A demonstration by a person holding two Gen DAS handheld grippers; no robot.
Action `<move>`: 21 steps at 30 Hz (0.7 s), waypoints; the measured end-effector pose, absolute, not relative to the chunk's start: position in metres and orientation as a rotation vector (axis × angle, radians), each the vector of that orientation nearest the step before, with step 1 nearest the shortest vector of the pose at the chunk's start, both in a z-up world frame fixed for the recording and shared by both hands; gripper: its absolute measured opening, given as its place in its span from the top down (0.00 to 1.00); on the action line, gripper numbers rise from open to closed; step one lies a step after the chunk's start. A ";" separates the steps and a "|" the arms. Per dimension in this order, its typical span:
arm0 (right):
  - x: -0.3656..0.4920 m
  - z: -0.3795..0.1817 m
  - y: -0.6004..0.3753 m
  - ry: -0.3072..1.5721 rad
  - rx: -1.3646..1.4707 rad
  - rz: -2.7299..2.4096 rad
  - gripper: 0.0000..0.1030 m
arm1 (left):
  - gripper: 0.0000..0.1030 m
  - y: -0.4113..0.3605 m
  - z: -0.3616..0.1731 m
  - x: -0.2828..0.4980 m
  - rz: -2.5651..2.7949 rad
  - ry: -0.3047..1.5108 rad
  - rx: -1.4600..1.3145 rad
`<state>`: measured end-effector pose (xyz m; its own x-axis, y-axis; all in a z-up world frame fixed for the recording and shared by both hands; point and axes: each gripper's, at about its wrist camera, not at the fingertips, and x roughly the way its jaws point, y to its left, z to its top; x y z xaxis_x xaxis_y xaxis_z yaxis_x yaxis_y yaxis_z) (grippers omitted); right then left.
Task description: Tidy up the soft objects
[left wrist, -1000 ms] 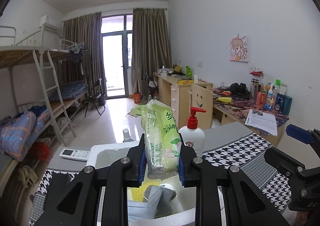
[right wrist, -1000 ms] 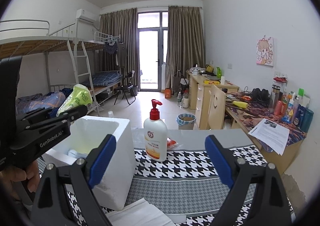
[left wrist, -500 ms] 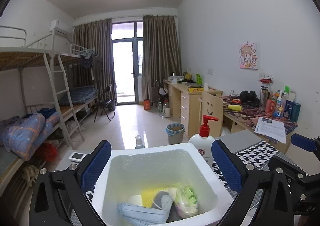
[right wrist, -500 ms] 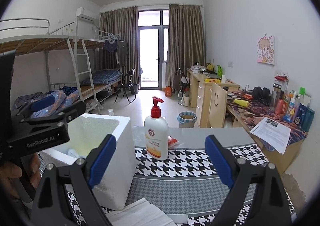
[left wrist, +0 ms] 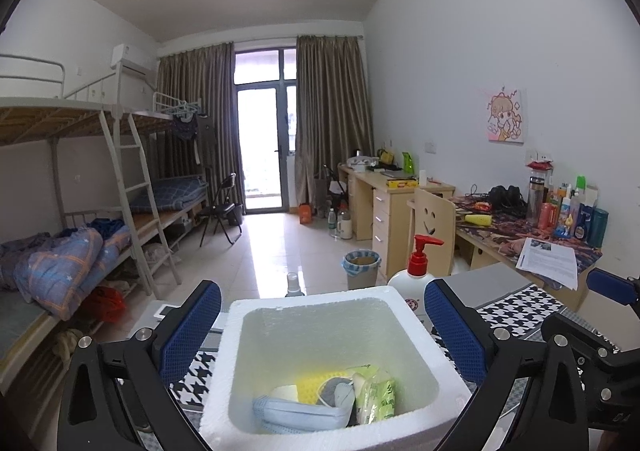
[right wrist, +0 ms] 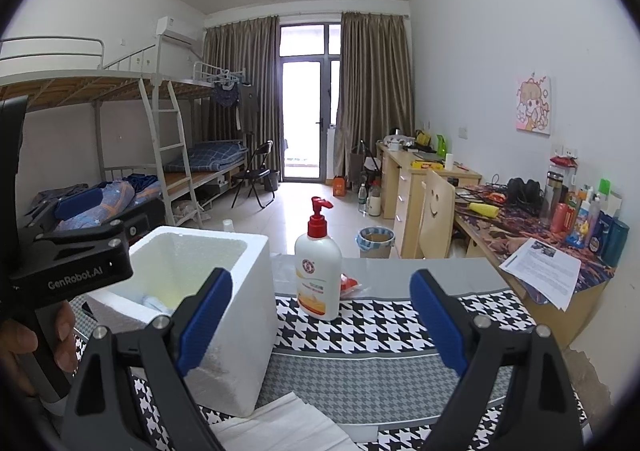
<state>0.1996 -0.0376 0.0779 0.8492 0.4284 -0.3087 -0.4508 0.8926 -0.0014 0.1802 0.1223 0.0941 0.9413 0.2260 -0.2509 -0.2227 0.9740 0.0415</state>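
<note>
With its blue-padded jaws spread wide above the white foam box, the left hand-held gripper grasps nothing; its jaws have just been opening, and nothing is between them now. The green-and-yellow plastic packet of soft tissue lies at the bottom of the box, leaning against a grey and white crumpled cloth, with a yellow sponge-like pad behind and a pale blue folded face mask in front. I judge that the step in hand is the drop into the box, and that it is as good as done, since the packet rests with the other soft things and the pads stand clear of it. The right hand-held gripper is likewise released and empty, hanging over the black-and-white houndstooth cloth on the surface, just beside the box. Ahead of it stands a white pump bottle with a red nozzle, and behind that a small red and white wrapper, too small to tell what it is. White folded paper or tissue lies at the near edge, under the right jaws. The next move, as I read it, calls for lifting the left one clear of the box rim without knocking the light foam, then picking out the next soft item; the white sheets look the nearest candidate, and being thin and flat they would need a low, pinching approach.
</note>
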 end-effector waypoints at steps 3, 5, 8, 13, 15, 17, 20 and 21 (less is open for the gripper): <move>0.191 0.081 -0.040 0.295 -0.075 0.468 0.10 | 0.01 0.122 0.097 0.168 0.234 0.248 0.010; 0.184 0.083 -0.042 0.285 -0.076 0.469 0.10 | 0.01 0.120 0.099 0.160 0.227 0.243 0.008; 0.174 0.085 -0.046 0.272 -0.070 0.473 0.10 | 0.01 0.118 0.100 0.146 0.232 0.231 0.006; 0.157 0.086 -0.050 0.257 -0.066 0.478 0.10 | 0.01 0.111 0.104 0.124 0.254 0.216 0.028; 0.149 0.086 -0.052 0.253 -0.068 0.481 0.10 | 0.01 0.109 0.105 0.118 0.257 0.211 0.026; 0.144 0.086 -0.053 0.253 -0.069 0.479 0.10 | 0.01 0.107 0.105 0.112 0.261 0.212 0.028; 0.135 0.086 -0.055 0.247 -0.077 0.479 0.10 | 0.01 0.102 0.104 0.102 0.259 0.205 0.021; 0.132 0.086 -0.057 0.244 -0.078 0.479 0.10 | 0.01 0.101 0.104 0.099 0.257 0.203 0.020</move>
